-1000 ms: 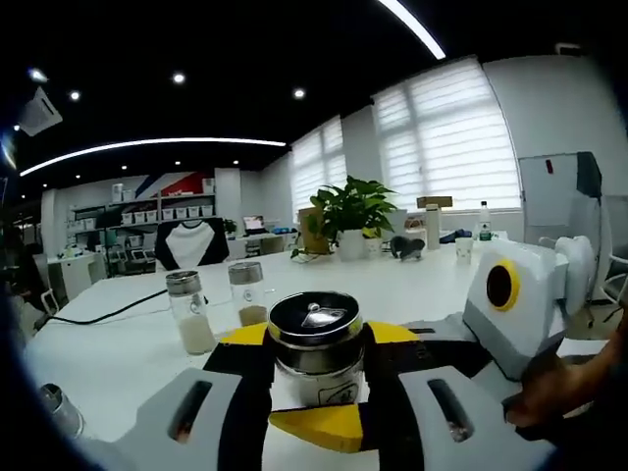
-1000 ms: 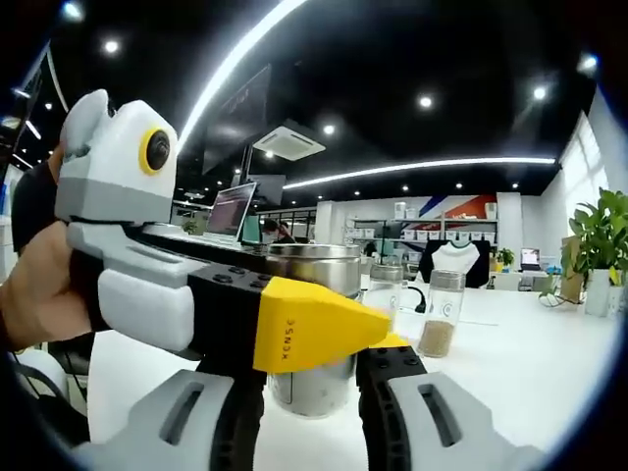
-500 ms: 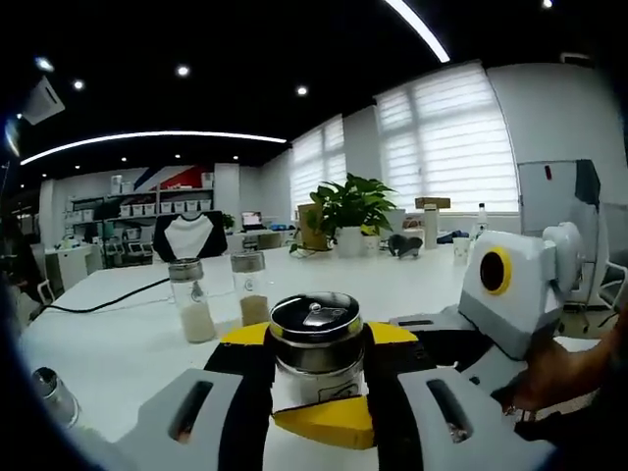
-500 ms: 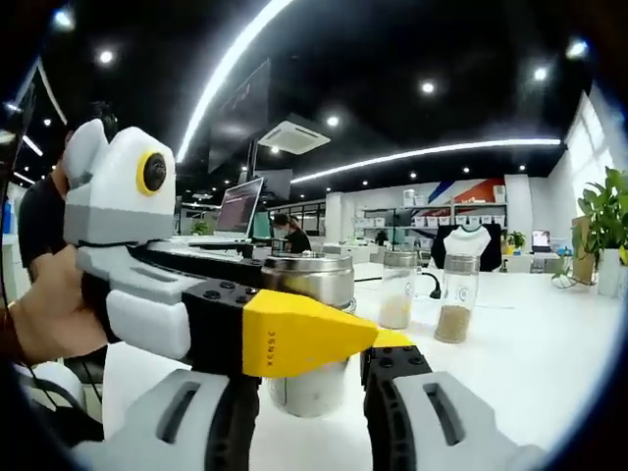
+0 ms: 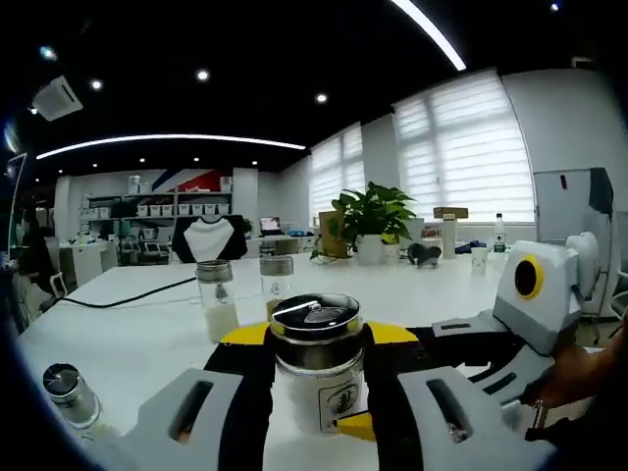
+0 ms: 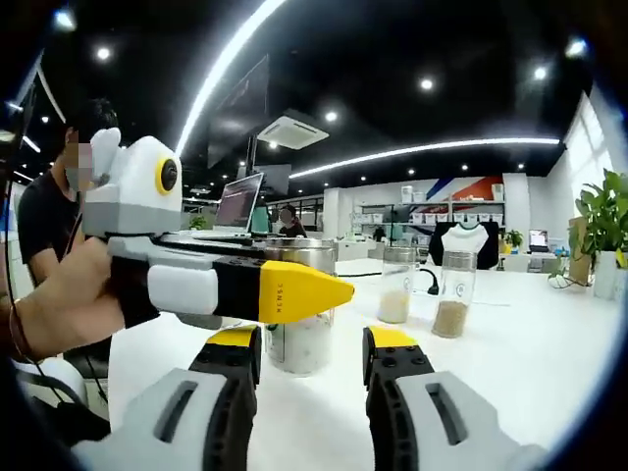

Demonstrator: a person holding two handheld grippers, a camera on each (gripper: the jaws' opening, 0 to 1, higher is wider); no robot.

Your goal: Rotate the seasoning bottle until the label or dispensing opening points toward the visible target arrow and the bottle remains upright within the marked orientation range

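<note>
With the left tongs (image 5: 316, 339) pinching the seasoning bottle (image 5: 316, 358) upright on the table (image 5: 147, 339) and the right tongs (image 6: 312, 343) spread just short, we should turn it slowly, keeping it plumb.

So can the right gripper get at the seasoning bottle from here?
Probably, low down only. The right gripper is open with the seasoning bottle straight ahead, but the left gripper clamps it and crosses its upper half.

2 glass jars (image 5: 218, 300), potted plant (image 5: 373, 218)
</note>
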